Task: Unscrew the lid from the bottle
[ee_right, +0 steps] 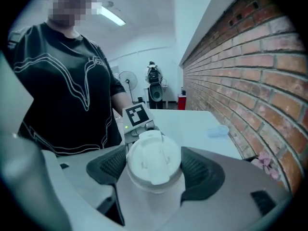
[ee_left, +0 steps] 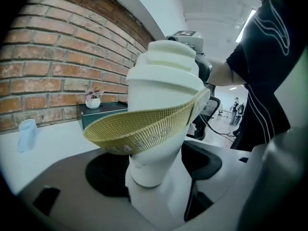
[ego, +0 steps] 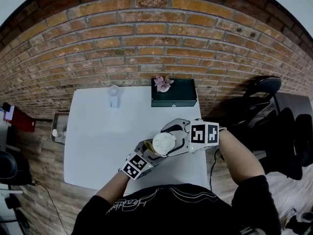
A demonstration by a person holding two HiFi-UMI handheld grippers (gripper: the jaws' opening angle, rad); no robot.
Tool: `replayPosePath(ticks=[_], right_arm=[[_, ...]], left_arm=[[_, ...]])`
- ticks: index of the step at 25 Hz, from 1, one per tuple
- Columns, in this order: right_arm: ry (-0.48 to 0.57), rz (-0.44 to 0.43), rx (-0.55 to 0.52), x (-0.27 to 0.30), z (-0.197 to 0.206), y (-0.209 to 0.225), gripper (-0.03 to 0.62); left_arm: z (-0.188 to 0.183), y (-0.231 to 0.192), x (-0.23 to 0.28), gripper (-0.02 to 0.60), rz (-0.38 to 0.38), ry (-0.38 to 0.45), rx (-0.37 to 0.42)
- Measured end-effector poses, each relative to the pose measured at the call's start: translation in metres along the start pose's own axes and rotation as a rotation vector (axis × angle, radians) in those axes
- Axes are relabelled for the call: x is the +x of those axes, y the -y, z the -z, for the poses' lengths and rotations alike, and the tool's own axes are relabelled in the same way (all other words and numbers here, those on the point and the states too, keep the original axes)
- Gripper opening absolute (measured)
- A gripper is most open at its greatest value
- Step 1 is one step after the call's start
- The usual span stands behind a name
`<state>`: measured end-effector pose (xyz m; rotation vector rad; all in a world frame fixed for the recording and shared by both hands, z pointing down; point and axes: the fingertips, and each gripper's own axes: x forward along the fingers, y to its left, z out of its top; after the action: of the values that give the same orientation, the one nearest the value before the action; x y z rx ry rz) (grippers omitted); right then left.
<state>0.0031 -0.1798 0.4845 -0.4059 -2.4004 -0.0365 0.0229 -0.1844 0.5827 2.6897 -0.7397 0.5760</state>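
Left gripper [ego: 149,154]: closed on the lower body of the bottle [ee_left: 161,95]; its black pads [ee_left: 108,172] press on both sides of the narrow white base.
Right gripper [ego: 173,138]: jaws set wide and closed round the lid [ee_right: 154,160]; the ribbed pads [ee_right: 204,170] sit against its two sides.
Bottle: white, held in the air between the two grippers, over the near right part of the table [ego: 93,146] and just in front of the person's chest.
Lid: white, stepped, with a flip cap on top; it is on the bottle, and its top faces the head camera.
Strap [ee_left: 144,126]: yellow woven band looped round the bottle's body, hanging out to one side.
Grippers together: they meet at the bottle, the left from the near side and the right from the right side.
Box [ego: 173,93]: dark green, at the table's far edge by the brick wall [ego: 156,33].
Flower pot [ego: 163,83]: small, with pink blooms, on the box's left end.
Cup [ego: 114,96]: pale, translucent, upright at the far side of the table, well apart from the bottle.
Chair [ego: 261,89]: black, to the right of the table.
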Motion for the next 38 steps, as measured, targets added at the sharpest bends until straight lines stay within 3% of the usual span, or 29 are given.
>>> replayPosePath(ticks=[7, 14, 17, 20, 24, 29, 35, 38], right_arm=[[-0.187, -0.141, -0.118, 0.004, 0.001, -0.004, 0.350], [-0.165, -0.075, -0.041, 0.004, -0.002, -0.002, 0.343], [-0.119, 0.005, 0.016, 0.002, -0.007, 0.002, 0.386], [-0.053, 0.118, 0.076, -0.003, -0.018, 0.006, 0.383], [0.076, 0.364, 0.169, -0.008, -0.029, 0.018, 0.366], [0.206, 0.622, 0.324, -0.016, -0.029, 0.022, 0.446], [0.280, 0.811, 0.471, -0.020, -0.013, 0.021, 0.477], [0.303, 0.859, 0.534, -0.017, -0.003, 0.016, 0.477]], left_arm=[[0.000, -0.001, 0.001, 0.357, 0.006, -0.007, 0.002], [0.002, -0.001, 0.000, 0.357, 0.022, -0.015, 0.007], [0.001, -0.001, 0.000, 0.357, 0.031, -0.013, 0.011], [0.002, -0.002, 0.001, 0.357, 0.033, -0.010, 0.010], [0.002, -0.003, 0.001, 0.357, 0.031, -0.009, 0.009], [0.003, -0.003, 0.002, 0.357, 0.033, -0.009, 0.008], [0.002, -0.004, 0.002, 0.357, 0.025, 0.003, 0.002], [0.005, -0.003, 0.002, 0.357, 0.025, 0.000, 0.000]])
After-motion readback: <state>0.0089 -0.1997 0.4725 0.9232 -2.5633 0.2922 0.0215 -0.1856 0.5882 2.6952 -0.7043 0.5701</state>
